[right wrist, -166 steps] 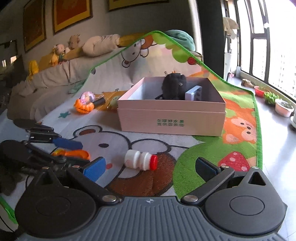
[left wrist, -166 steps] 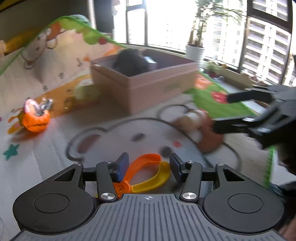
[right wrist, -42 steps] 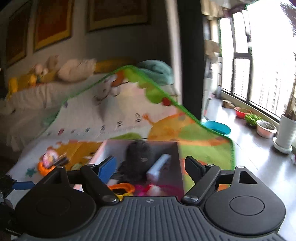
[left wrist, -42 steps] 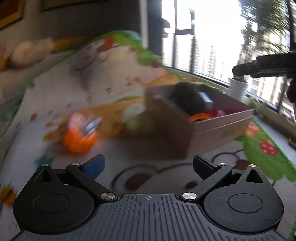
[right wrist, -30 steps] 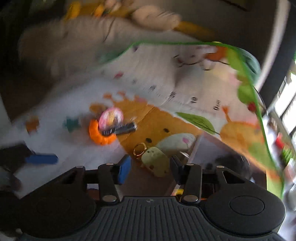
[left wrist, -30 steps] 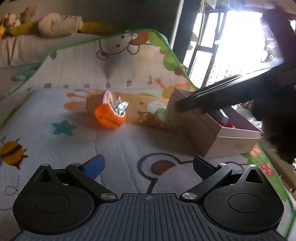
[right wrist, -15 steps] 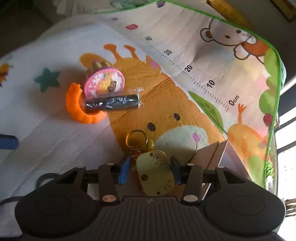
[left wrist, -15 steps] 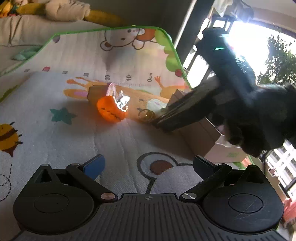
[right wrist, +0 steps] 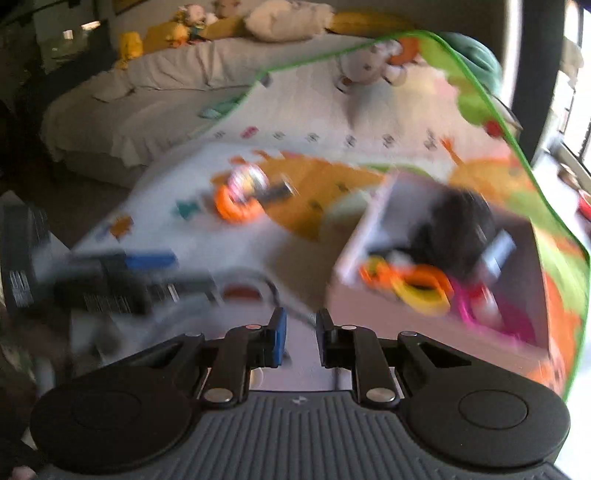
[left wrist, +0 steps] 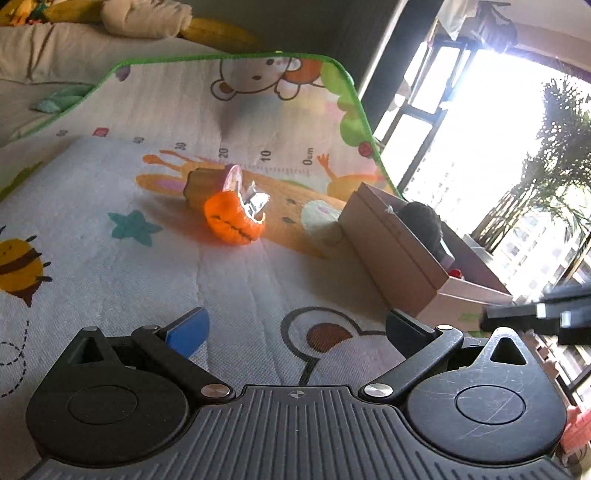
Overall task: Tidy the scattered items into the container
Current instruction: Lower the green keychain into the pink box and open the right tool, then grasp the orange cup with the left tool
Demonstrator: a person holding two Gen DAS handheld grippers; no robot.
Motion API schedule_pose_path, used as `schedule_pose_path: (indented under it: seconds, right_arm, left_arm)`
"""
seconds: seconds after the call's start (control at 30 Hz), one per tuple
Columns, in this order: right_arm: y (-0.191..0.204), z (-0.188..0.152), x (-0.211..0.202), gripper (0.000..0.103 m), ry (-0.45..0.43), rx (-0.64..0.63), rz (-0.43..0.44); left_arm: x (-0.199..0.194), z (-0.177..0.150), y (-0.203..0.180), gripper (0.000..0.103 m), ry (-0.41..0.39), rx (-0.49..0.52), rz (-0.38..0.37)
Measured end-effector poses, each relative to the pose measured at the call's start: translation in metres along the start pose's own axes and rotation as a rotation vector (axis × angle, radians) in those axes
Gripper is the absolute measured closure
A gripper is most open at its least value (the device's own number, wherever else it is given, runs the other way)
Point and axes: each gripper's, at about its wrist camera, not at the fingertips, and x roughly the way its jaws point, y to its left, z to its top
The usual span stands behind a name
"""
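The left gripper [left wrist: 295,328] has its jaws spread wide with nothing between them; only the printed play mat [left wrist: 236,280] lies under the gap. Just ahead and to its right stands the cardboard box [left wrist: 391,251], near corner turned toward it, with a dark fuzzy toy [left wrist: 421,218] showing over the rim. Further ahead and slightly left, an orange ring-shaped toy [left wrist: 232,221] lies on the mat with a pink disc and a shiny wrapped piece on top. At the far right edge, the other tool's dark fingers cross in front of the box's near corner.

The right gripper [right wrist: 300,338] has its jaws drawn close, a narrow slot left between them; the view is motion-blurred and I cannot tell whether anything is pinched there. Just ahead and to the right sits the box [right wrist: 424,321], open, holding orange-and-yellow plastic tongs [right wrist: 413,284], something pink, a grey block and the dark fuzzy toy [right wrist: 458,229]. To the left, a blurred dark tool with a blue pad reaches in, partly covering the mat. Beyond it lies the orange toy [right wrist: 236,206], and furthest off a couch with plush toys [right wrist: 192,18].
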Motion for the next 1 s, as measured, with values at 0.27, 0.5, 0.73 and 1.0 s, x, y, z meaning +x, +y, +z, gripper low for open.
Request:
schedule_pose_path:
  seconds: [0.27,0.5,0.73,1.0]
  right_arm:
    - [-0.018,-0.072,-0.006,0.034,-0.179,0.159,-0.166]
    - [-0.027,-0.096,-0.004,0.021,-0.269,0.271,-0.138]
    - [-0.041,-0.104,0.0,0.015,-0.272,0.366,-0.087]
    - [-0.055,-0.105,0.006,0.011,-0.245,0.441,-0.034]
  left_arm:
    - [0.001,0.004,-0.019,0.0,-0.035,0.119,0.141]
    - [0.028,0.04,-0.028,0.0,-0.065,0.301,0.306]
    - [0.079,0.051,-0.024,0.002,-0.013,0.305,0.411]
    - [0.08,0.048,-0.025,0.041,0.019,0.329,0.427]
